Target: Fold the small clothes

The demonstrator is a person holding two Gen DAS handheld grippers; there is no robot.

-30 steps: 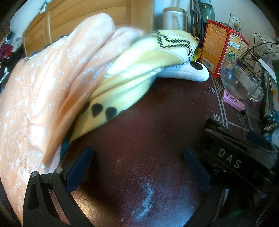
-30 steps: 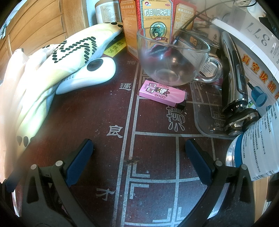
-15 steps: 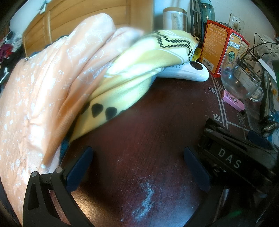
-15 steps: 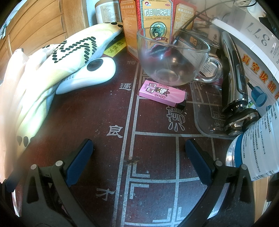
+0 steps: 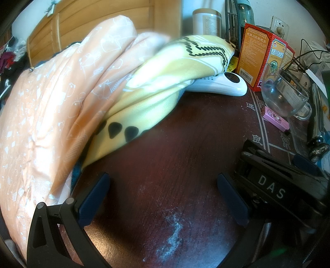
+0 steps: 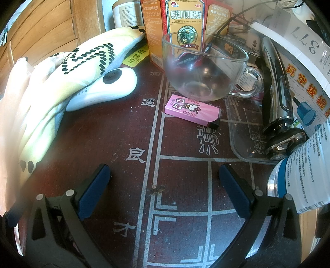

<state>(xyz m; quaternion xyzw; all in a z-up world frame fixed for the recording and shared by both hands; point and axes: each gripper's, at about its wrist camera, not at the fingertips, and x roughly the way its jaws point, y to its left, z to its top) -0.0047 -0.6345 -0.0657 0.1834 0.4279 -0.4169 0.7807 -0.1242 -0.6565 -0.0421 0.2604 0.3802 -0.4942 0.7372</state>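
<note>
A yellow garment with black marks (image 5: pixel 156 86) lies bunched at the left of the dark table, partly under a peach cloth with white print (image 5: pixel 53 107). The yellow garment (image 6: pixel 61 82) also shows at the left in the right wrist view, draped over a white device (image 6: pixel 107 90). My left gripper (image 5: pixel 165 198) stands open over bare tabletop, just right of the cloth pile, holding nothing. My right gripper (image 6: pixel 165 187) is open too, above the white-lined board pattern, with nothing between its fingers. The right gripper's black body marked DAS (image 5: pixel 284 185) sits beside my left gripper.
A glass mug (image 6: pixel 204 68), a pink box (image 6: pixel 191 111), red and orange cartons (image 6: pixel 185 18), an electric shaver (image 6: pixel 278 99), a clear tray (image 6: pixel 243 144) and a plastic bottle (image 6: pixel 303 171) crowd the right and back. A wooden headboard (image 5: pixel 92 26) stands behind.
</note>
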